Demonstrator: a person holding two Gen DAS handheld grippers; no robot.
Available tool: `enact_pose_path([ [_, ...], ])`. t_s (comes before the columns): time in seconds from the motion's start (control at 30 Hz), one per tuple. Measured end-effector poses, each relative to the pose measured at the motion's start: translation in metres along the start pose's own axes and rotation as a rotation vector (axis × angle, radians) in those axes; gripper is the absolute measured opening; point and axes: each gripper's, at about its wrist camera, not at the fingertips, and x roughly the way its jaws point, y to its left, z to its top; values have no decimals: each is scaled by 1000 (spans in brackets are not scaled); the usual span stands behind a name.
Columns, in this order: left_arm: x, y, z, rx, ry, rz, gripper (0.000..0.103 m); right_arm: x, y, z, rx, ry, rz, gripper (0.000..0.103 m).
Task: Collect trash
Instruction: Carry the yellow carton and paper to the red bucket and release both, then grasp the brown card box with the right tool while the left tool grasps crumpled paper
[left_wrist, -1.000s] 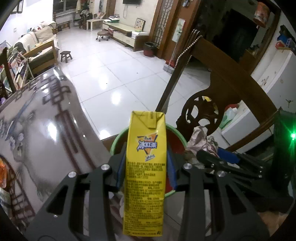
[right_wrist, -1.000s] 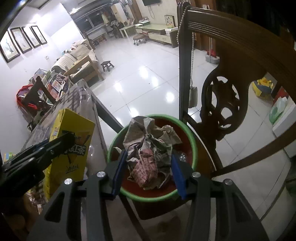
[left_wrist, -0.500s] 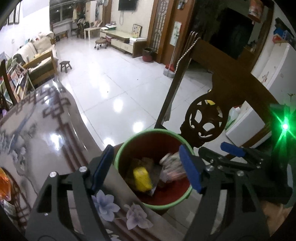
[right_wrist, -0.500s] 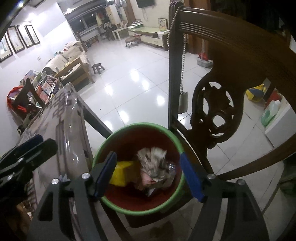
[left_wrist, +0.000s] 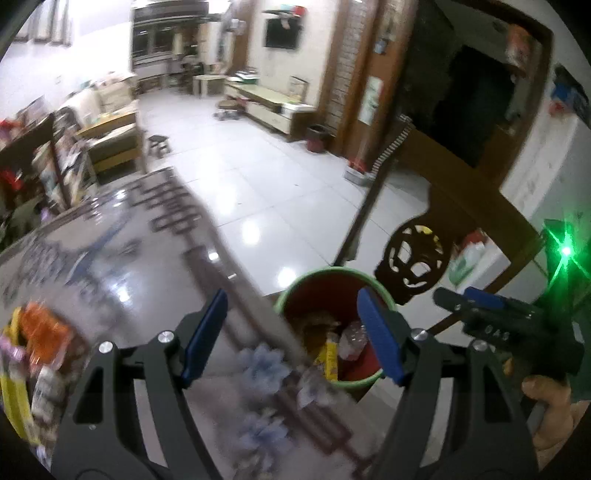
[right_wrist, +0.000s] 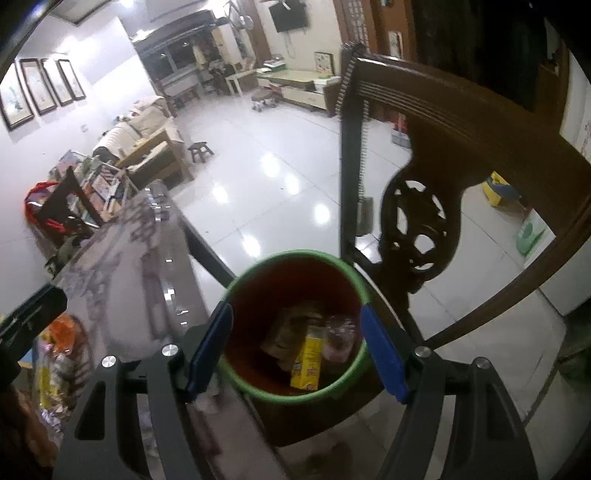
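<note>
Both my left gripper (left_wrist: 291, 334) and right gripper (right_wrist: 295, 345) gape empty; the bin (right_wrist: 295, 260) half-hides a yellow carton (right_wrist: 306, 360) among blurred crumpled paper (right_wrist: 284, 332).

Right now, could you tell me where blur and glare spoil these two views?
Left wrist view: the table and wrappers smear with motion blur; a green light flares. Right wrist view: sharper, bin slightly soft, lamp glare on the floor.

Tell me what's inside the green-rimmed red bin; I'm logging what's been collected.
In the bin: a yellow drink carton standing on end, crumpled brownish paper and a clear crumpled wrapper. Anything beneath them, and the bin's bottom, is covered.
</note>
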Motion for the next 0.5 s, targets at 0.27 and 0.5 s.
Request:
enact_pose_path([
  [0.27, -66, 77, -44, -137, -10, 118, 70, -13, 91, -25, -141, 15, 100, 70],
  [0.5, -120, 156, -95, -255, -3, 248, 74, 1, 187, -64, -281, 105, 212, 71],
])
